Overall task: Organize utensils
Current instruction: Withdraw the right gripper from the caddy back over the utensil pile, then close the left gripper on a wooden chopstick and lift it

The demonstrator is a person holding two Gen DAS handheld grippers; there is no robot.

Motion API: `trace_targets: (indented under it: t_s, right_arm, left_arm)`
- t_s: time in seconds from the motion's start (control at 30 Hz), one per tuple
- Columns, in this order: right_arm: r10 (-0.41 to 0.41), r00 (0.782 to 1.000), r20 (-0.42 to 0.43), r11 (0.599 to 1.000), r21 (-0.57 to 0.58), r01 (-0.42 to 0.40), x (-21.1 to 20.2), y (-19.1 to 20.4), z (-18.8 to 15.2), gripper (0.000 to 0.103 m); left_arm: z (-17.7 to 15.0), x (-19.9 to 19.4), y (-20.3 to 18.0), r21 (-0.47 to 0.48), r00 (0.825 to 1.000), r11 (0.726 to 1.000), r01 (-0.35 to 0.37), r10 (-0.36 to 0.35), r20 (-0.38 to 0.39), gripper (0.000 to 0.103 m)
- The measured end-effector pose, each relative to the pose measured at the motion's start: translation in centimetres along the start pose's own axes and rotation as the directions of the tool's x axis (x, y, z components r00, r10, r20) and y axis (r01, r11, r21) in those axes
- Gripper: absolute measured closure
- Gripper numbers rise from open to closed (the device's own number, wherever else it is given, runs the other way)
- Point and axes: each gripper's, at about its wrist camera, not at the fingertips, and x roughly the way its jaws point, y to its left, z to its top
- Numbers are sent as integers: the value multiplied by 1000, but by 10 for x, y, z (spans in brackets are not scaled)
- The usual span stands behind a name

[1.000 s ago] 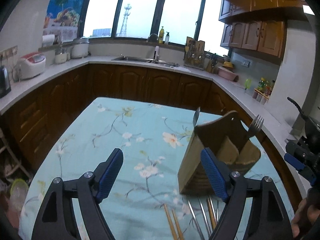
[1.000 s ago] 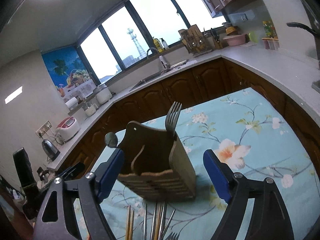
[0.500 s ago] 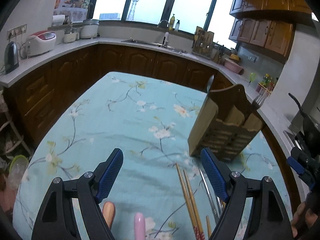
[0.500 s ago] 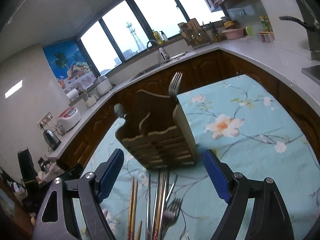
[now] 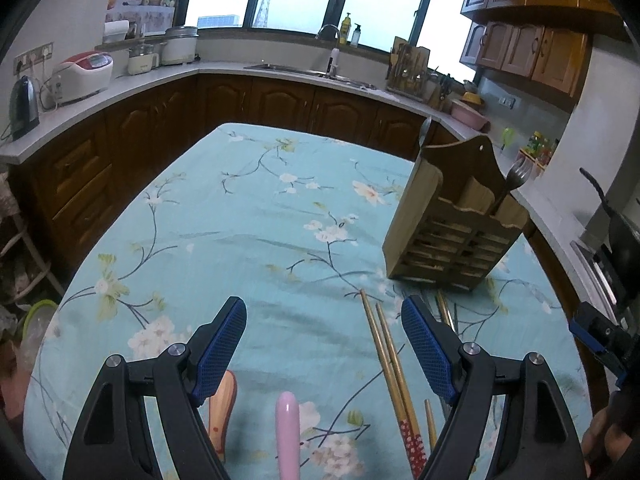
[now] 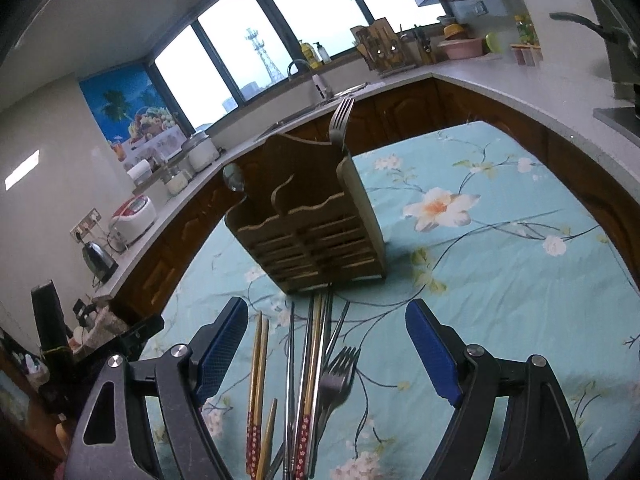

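Wooden caddy (image 6: 316, 224) stood beyond the loose fork (image 6: 334, 376); your right claw (image 6: 326, 354) gaped empty, straddling it for pickup.

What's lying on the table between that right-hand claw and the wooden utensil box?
In the right wrist view, loose utensils lie between the right gripper and the wooden holder: a fork, wooden chopsticks and metal chopsticks, on the floral tablecloth.
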Motion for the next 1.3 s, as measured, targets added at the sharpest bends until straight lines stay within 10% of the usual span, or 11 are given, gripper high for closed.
trace_targets:
  t_s: [0.53,1.3]
  right_arm:
    - [3,992,-127,999,-43,-8,57,8,1,66]
    - [-64,951,-301,991,-128,26,146,10,0,84]
  left_arm:
    - [9,65,-12,63,991,998,-22,30,-130,46]
    - [21,164,-41,154,965,988,-29,68,-254,67]
